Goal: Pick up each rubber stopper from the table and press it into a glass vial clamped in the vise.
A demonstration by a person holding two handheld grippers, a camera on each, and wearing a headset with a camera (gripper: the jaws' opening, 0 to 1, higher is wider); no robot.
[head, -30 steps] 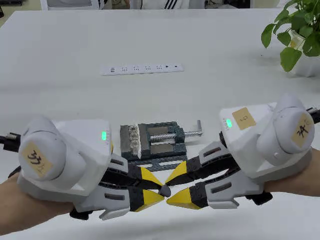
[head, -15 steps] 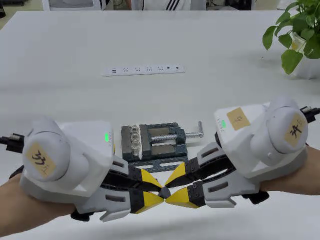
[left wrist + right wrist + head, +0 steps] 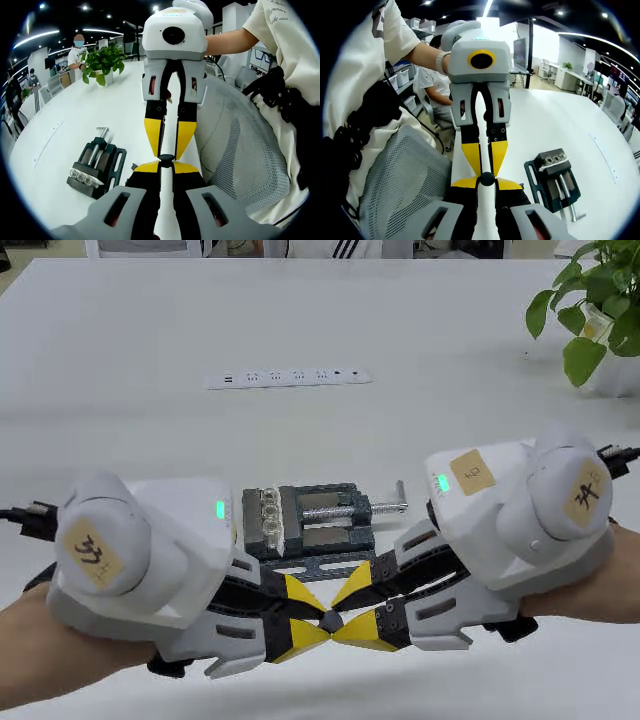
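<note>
Progress early | rubber stopper [image 3: 328, 621] pinched jointly by closed left gripper [image 3: 316, 623] and right gripper [image 3: 341, 620] | vise [image 3: 330, 539] at stopper's 12 o'clock | glass vials [image 3: 268, 518] judged unstoppered | pressing outstanding

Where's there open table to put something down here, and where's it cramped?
Bare table lies between the vise and the power strip, and wider beyond the strip, left of the plant. It is crowded in front of the vise, where the left gripper and right gripper meet tip to tip on the stopper.
</note>
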